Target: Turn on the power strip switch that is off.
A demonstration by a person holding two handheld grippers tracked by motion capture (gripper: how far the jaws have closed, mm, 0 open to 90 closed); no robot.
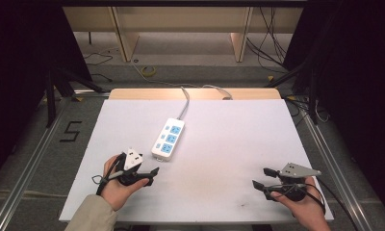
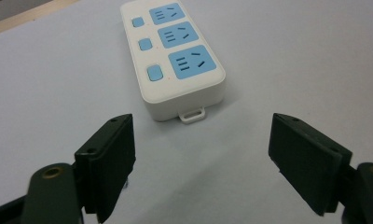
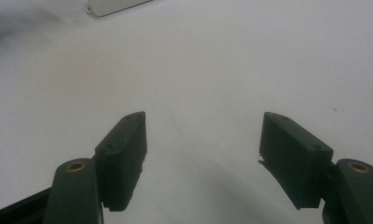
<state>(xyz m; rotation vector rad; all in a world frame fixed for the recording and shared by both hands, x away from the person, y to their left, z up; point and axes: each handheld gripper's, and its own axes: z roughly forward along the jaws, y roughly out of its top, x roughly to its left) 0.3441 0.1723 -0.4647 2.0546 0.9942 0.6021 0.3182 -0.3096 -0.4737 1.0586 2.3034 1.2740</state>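
Observation:
A white power strip (image 1: pixel 167 139) with three blue sockets and three small blue switches lies near the middle of the white table, its grey cord running to the far edge. My left gripper (image 1: pixel 152 176) rests near the front left, just short of the strip's near end. In the left gripper view the power strip (image 2: pixel 175 58) lies ahead of the wide-apart jaws of my left gripper (image 2: pixel 203 158), which is open and empty. At the front right my right gripper (image 1: pixel 261 179) stands open over bare table. Between the spread jaws of my right gripper (image 3: pixel 203 156) there is nothing.
The white table top (image 1: pixel 229 139) stands on a dark floor with a wooden edge (image 1: pixel 195 93) at its far side. Cables (image 1: pixel 267 43) and wooden furniture legs (image 1: pixel 123 41) lie beyond. A corner of the strip (image 3: pixel 114 5) shows at the top of the right gripper view.

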